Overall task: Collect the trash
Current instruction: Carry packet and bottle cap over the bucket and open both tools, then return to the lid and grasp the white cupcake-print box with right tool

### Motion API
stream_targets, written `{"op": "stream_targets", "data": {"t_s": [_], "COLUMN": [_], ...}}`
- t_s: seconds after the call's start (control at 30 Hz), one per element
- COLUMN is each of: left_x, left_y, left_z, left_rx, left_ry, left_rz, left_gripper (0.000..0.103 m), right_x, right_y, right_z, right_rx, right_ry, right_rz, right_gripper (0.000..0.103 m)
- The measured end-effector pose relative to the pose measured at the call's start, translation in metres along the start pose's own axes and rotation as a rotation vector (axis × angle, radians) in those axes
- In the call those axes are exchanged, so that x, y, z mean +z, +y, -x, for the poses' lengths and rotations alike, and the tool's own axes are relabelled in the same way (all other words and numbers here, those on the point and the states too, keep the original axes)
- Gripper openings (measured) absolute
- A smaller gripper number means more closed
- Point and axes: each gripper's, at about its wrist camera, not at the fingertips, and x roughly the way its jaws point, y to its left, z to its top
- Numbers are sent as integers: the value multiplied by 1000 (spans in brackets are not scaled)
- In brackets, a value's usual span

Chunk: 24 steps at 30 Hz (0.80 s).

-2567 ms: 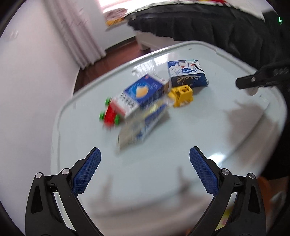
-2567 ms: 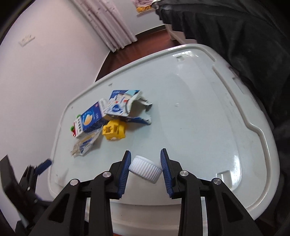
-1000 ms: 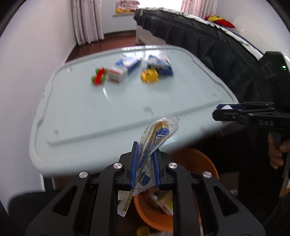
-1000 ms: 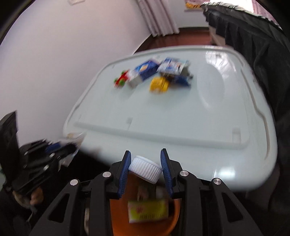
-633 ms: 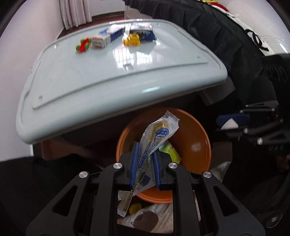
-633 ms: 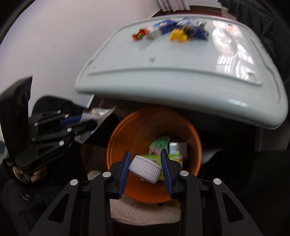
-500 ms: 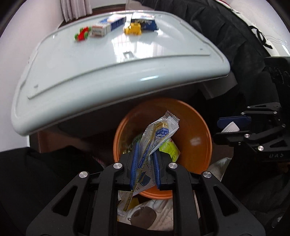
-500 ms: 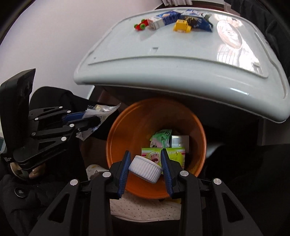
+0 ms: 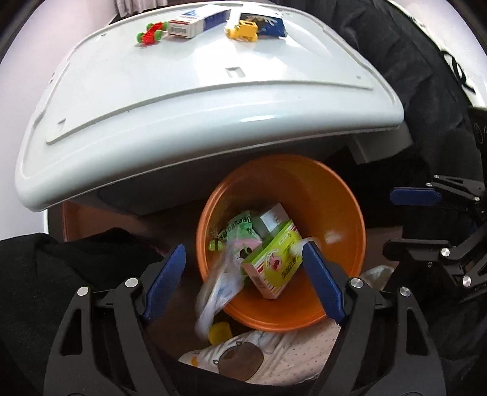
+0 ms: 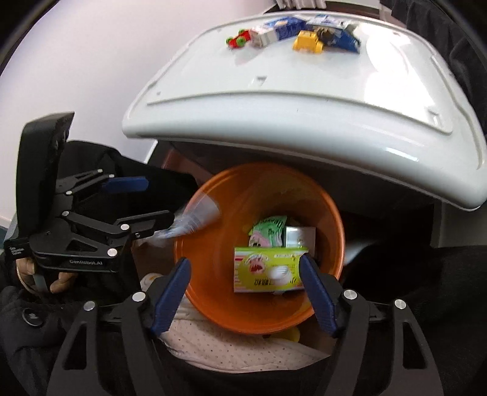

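Taking the bin (image 9: 350, 195) as our landmark: left of it our left gripper (image 9: 243, 283) hangs with fingers spread, having just been opening, and the wrapper (image 9: 219, 289) is a blurred streak falling across the near-left rim. We judge it could catch the edge and land on the floor beside the bin, since the release sits over the rim rather than the middle. Over the bin our right gripper (image 10: 245, 292) has also just been opening; its fingers stand apart, empty, and the cap (image 10: 278, 271) lies blurred on the green box (image 10: 268, 269) inside. It might bounce off. Beyond the bin, on the bench (image 9: 152, 100), the cartons (image 9: 197, 21) still wait among toys we must not grab.
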Motion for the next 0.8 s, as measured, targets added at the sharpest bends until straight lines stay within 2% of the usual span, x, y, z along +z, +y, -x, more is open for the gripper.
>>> {"op": "stream_targets", "data": {"t_s": [0.2,0.37,0.5,0.7,0.77,0.8], "left_x": [1,9,34,83,93,97], "left_y": [9,18,23,23,23,24], "left_z": [7,19,34,48,47,44], "left_rx": [-13,-13,4,116,144,155], "left_ry": [-28,-66,-132,-257,-281,-290], "left_rz": [38,50,31,-63,-86,-93], "left_gripper": [77,77,77,79,79,79], "right_x": [6,30,72,155,185,215], "right_y": [-14,-25,-34,-57,-67,-74], "right_z": [11,23,32,31,28,22], "right_rx": [-11,-55,-106,-170,-190,-218], "right_ry": [-19,-71,-137,-194,-218,-230], "right_rz": [-32,-12,53,140,157,197], "right_gripper": [72,76,79,79,79,79]}}
